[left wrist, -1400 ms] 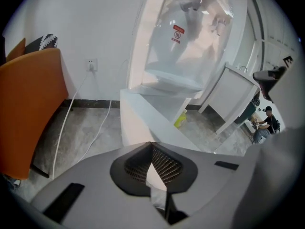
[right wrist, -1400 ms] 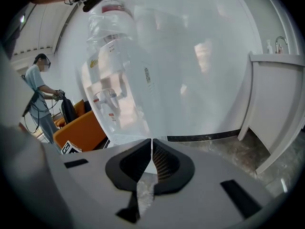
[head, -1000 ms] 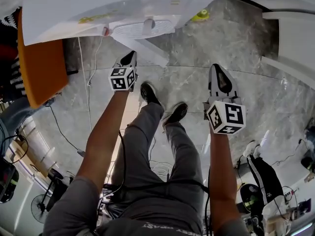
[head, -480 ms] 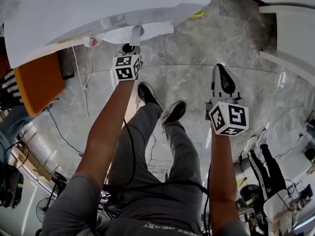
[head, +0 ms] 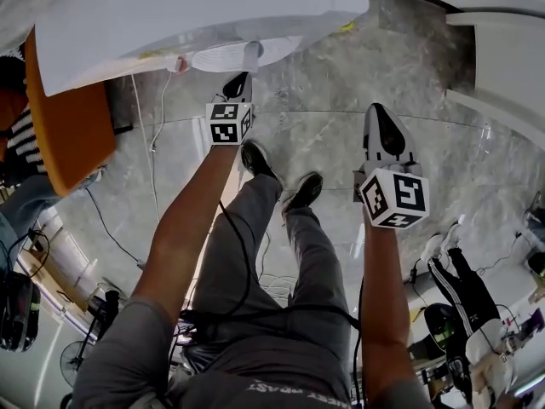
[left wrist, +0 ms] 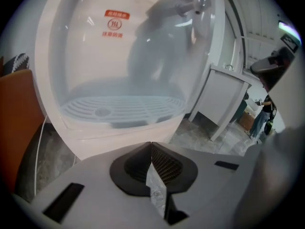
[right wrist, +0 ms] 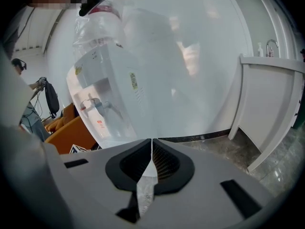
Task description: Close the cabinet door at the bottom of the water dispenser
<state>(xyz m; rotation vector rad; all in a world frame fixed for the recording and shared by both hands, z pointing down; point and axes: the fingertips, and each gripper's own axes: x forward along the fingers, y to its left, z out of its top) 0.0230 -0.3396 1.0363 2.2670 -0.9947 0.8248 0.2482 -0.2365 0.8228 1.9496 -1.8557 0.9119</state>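
Note:
The white water dispenser (head: 213, 7) fills the top of the head view, its round drip tray (head: 226, 55) jutting toward me. My left gripper (head: 240, 82) is shut and empty, its tip just under the tray's front edge. In the left gripper view the jaws (left wrist: 151, 144) meet in a line right before the tray (left wrist: 121, 109) and the white front panel (left wrist: 86, 144) below it. The cabinet door itself is hidden under the dispenser's top. My right gripper (head: 375, 113) hangs shut and empty over the floor, to the right. Its own view shows the gripper (right wrist: 152, 140) and the dispenser (right wrist: 109, 109) at left.
An orange chair (head: 72, 118) stands left of the dispenser, with a cable (head: 153, 152) running down the marble floor beside it. A white counter (head: 502, 66) stands at the right. The person's shoes (head: 255, 160) are close behind the left gripper. Bags lie at the lower right.
The left gripper has pushed forward to the dispenser's base. A white panel that stuck out below the tray one second ago is gone from view. The right gripper has barely moved.

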